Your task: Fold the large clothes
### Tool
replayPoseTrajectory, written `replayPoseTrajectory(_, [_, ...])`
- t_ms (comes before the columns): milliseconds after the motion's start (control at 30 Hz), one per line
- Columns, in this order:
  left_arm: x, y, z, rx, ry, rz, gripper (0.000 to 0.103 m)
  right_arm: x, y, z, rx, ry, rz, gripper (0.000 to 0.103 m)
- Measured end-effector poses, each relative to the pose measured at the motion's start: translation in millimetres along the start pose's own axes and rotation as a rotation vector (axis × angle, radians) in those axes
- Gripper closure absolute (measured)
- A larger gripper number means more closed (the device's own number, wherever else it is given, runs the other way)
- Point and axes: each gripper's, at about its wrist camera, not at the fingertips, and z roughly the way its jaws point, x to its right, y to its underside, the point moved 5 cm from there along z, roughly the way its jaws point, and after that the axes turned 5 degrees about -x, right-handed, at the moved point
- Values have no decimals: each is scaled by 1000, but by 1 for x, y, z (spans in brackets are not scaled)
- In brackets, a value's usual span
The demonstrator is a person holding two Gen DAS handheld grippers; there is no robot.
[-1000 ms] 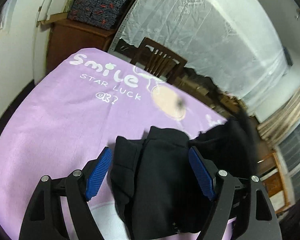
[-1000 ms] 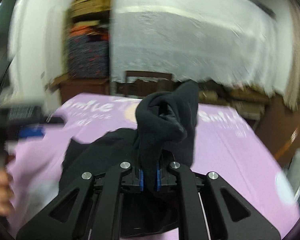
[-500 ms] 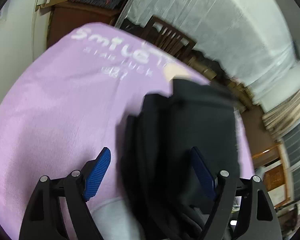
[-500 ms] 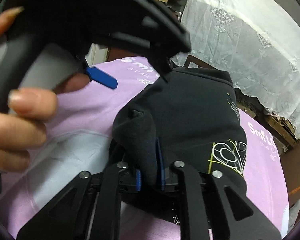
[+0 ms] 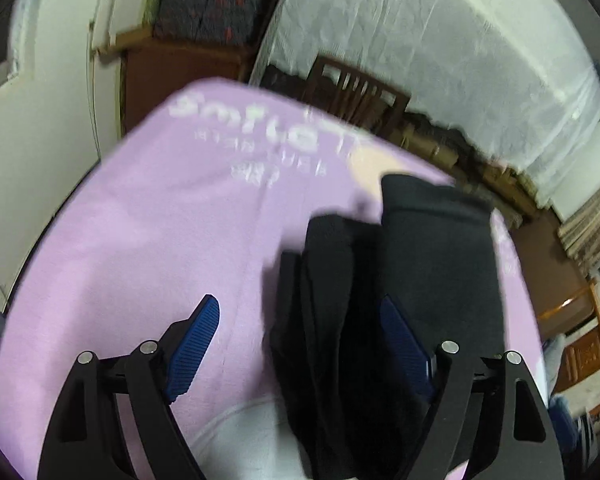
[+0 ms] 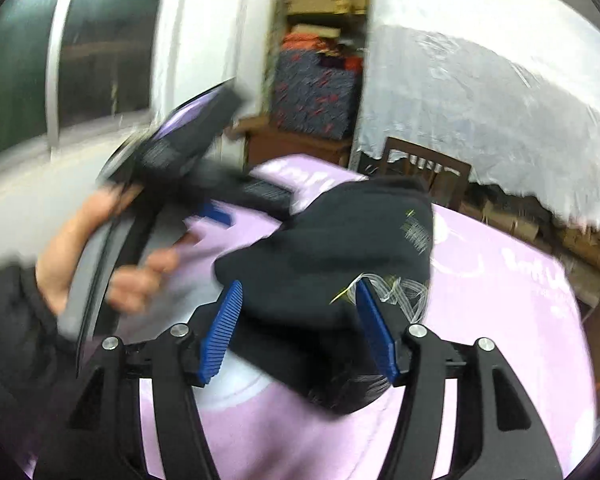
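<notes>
here the folded black garment [image 6: 340,248] lies on the lilac cloth [image 6: 500,280], with its near end between the 2 blue pads of the right gripper [image 6: 300,332]. those jaws have just been opening and now stand apart, and neither pad presses the fabric. in the left wrist view the same dark bundle [image 5: 420,264] sits toward the cloth's right edge, its stacked folds running away from the camera. the left gripper [image 5: 300,344] has its jaws spread wide: the right pad is just beside or touching the garment's folds, blur prevents telling which, and the left pad hangs over bare lilac cloth [image 5: 140,240], so nothing is clamped.

the left gripper tilts down toward the cloth. in the right wrist view the person's left hand [image 6: 100,264] is wrapped around the grey handle of that tool, fingers curled, a dark sleeve behind it, all smeared by motion.

white lettering near the cloth's far edge reads roughly "smile", with smaller lines below too blurred to read. pale yellow and white stitched line art shows on the garment beside the right pad.
</notes>
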Motion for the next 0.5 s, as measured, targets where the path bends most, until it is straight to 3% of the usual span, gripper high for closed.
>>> replayPoseTrajectory(67, [10,-1,-24,78,51,11,20,26,-15,-2,17,-29,108,45])
replayPoseTrajectory(167, [34,1,-39,137,97,66,20,57,-33,13,-1,2,212,66])
replayPoseTrajectory(233, [49,4,-34,152,65,124,20,72,-45,33,-46,11,261,74])
replayPoseTrajectory(300, [54,6,-24,143,-18,148,20,83,-50,54,-94,-1,314,78])
replayPoseTrajectory(367, [48,7,-11,107,-33,135,20,97,-42,88,-196,-95,424,83])
replayPoseTrajectory(433, [37,5,-3,60,45,71,20,94,-28,105,-238,-189,471,83])
replayPoseTrajectory(500, [34,7,4,10,159,28,20,84,-23,100,-202,-194,428,83])
